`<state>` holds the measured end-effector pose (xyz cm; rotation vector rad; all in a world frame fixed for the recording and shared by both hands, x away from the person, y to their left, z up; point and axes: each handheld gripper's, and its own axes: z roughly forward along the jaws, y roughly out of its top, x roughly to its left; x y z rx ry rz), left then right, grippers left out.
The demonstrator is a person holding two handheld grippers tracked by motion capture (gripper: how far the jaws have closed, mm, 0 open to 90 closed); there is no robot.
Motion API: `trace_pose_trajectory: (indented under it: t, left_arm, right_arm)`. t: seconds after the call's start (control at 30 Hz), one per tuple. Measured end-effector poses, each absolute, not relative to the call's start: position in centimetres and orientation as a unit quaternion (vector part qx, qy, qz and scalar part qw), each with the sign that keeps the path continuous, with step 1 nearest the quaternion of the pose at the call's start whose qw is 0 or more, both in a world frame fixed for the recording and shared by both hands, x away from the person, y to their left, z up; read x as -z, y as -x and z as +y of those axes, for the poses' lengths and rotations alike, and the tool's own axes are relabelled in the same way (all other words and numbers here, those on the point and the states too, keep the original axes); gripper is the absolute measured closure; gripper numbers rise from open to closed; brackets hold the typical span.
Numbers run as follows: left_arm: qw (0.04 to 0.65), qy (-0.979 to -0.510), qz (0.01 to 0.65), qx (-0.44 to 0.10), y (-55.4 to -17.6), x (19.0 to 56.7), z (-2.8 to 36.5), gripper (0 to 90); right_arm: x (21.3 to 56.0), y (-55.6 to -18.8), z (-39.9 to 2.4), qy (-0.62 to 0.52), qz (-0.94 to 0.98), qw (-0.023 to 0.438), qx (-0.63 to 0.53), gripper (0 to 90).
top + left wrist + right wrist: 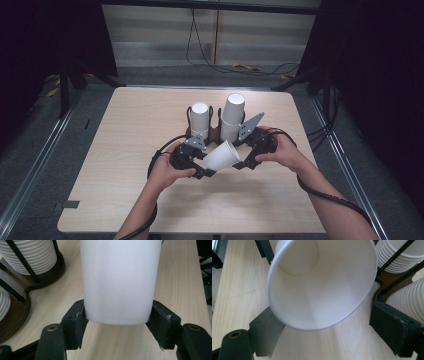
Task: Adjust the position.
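We take this for a lab or recording booth set up for tests, not a home. A bare light-wood table (125, 165) stands alone on grey carpet (60, 150), with dark curtains (385, 75) hanging at both sides and metal floor rails (35, 165) running past it. Black cables (200, 50) hang down the pale wall panel (160, 35) behind, and bits of yellow tape (245, 66) lie on the floor near its foot.
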<state>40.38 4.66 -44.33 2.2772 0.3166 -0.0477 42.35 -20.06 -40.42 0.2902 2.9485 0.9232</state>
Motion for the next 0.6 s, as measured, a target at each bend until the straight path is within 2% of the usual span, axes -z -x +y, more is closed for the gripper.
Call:
trace_pose_trajectory:
  t: [0.6]
  left_arm:
    - [0.393,-0.912,0.119,0.018,-40.3,44.8,3.9,36.0]
  right_arm:
    - [40.4,-42.3,-18.9,-0.07,0.951,0.008,-0.301,13.6]
